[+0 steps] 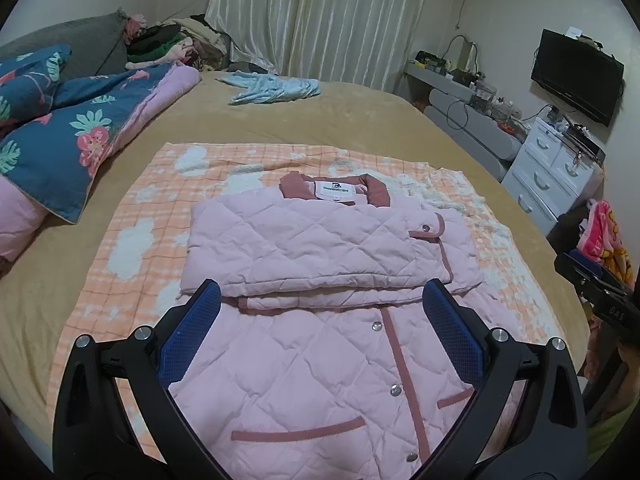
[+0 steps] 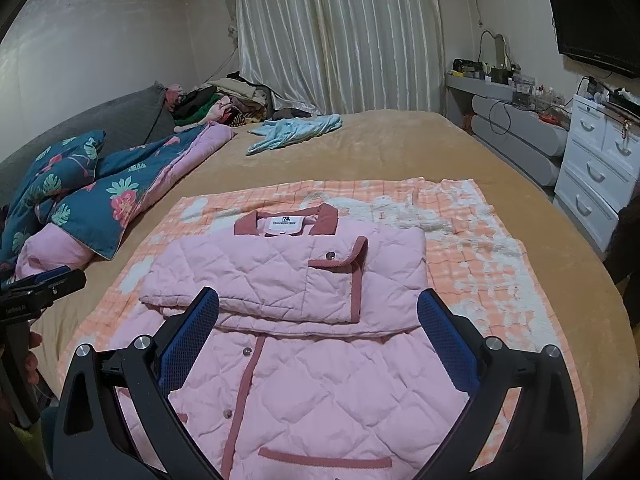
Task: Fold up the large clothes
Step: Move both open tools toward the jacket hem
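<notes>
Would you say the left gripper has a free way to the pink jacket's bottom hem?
Probably yes: the left gripper hangs open directly above the jacket, nothing between them, though the hem itself lies out of view.

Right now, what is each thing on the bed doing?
Pink quilted jacket: flat, sleeves folded across chest.
Checked blanket: spread flat beneath the jacket.
Light blue garment: crumpled, unfolded.
Floral quilt: bunched up.
Left hand-held gripper: open, empty.
Right hand-held gripper: open, empty.
</notes>
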`<action>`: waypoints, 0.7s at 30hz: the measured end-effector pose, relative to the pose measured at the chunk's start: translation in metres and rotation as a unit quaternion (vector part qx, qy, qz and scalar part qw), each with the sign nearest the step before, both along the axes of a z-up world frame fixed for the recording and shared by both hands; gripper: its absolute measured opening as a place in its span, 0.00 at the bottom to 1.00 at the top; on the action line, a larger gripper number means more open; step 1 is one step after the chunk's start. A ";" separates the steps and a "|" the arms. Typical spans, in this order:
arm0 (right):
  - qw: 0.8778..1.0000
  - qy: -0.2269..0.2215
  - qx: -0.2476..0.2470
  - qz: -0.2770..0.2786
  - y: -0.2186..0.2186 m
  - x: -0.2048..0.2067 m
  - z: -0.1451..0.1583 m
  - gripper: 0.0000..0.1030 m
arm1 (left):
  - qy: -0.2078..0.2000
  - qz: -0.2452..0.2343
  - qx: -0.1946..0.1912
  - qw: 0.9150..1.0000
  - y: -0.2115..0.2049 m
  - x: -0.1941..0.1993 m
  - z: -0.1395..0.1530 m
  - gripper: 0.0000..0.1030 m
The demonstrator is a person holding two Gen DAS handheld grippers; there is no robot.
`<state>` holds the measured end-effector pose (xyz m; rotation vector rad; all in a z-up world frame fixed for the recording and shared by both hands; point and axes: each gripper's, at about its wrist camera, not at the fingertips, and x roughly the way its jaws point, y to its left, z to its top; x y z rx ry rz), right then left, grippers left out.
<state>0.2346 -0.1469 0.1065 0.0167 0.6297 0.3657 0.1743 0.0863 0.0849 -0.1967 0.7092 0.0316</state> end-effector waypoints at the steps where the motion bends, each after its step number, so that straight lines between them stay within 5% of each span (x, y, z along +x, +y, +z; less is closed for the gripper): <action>1: 1.000 -0.001 -0.001 0.000 0.000 -0.003 0.001 0.96 | -0.001 0.000 0.000 1.000 0.000 -0.003 0.000 0.92; 21: 1.000 -0.002 -0.018 -0.007 -0.016 -0.052 -0.007 0.96 | 0.004 0.019 0.014 1.000 0.012 -0.056 -0.027 0.92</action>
